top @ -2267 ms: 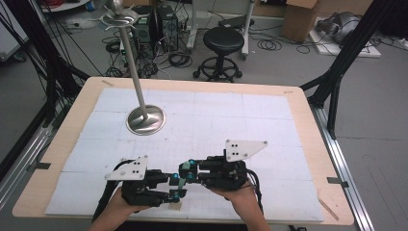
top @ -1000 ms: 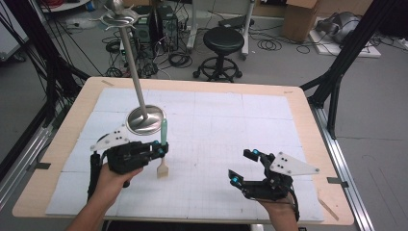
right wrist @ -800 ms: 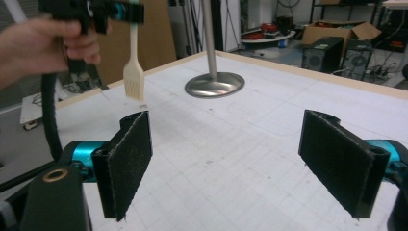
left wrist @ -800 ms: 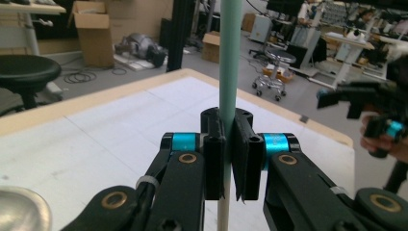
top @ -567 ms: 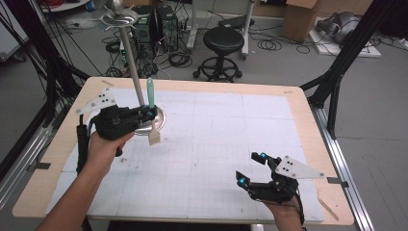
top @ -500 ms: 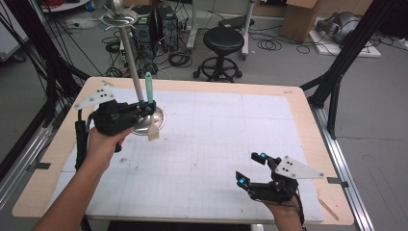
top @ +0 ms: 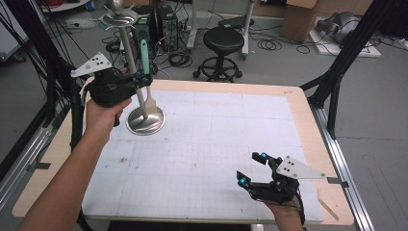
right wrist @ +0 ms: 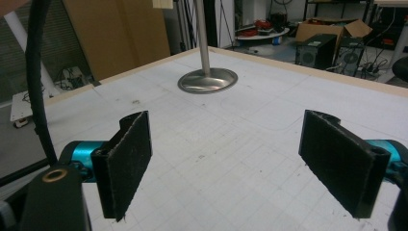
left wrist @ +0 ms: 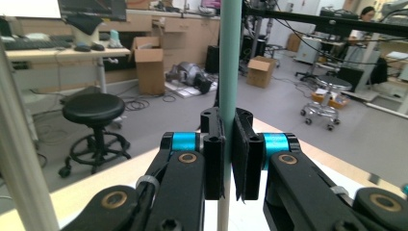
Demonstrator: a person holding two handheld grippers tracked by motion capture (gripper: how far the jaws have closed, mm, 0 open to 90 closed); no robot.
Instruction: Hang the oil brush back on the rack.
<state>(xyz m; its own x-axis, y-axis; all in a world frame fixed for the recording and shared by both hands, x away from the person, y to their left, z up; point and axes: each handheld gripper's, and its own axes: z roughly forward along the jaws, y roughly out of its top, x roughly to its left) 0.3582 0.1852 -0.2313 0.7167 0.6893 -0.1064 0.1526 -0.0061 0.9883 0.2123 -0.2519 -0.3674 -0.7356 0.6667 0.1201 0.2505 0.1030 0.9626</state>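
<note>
We see the left tongs [top: 143, 79] raised above the far left of the white gridded surface [top: 216, 144], clenched on one long spatula with a mint-green handle and a pale wooden blade [top: 145, 72]. Its long axis runs near upright: the handle rises above the tongs, the blade hangs below them, over the stand's round base and clear of it. In the left gripper view the green handle [left wrist: 230, 57] passes straight up between the two pressed pads.

Just beside the spatula stands one shiny steel stand with a slim pole, a round dished base and a small disc at its top [top: 144, 120]. We judge the coming move depends on this: the stand's top sits higher than the tongs and slightly to the left, so the spatula must travel up and across to hang there.

The right tongs [top: 252, 168] rest low at the near right, well apart, released and holding nothing. The left hand is far nearer.

Count: one spatula, one stand, two tongs.
</note>
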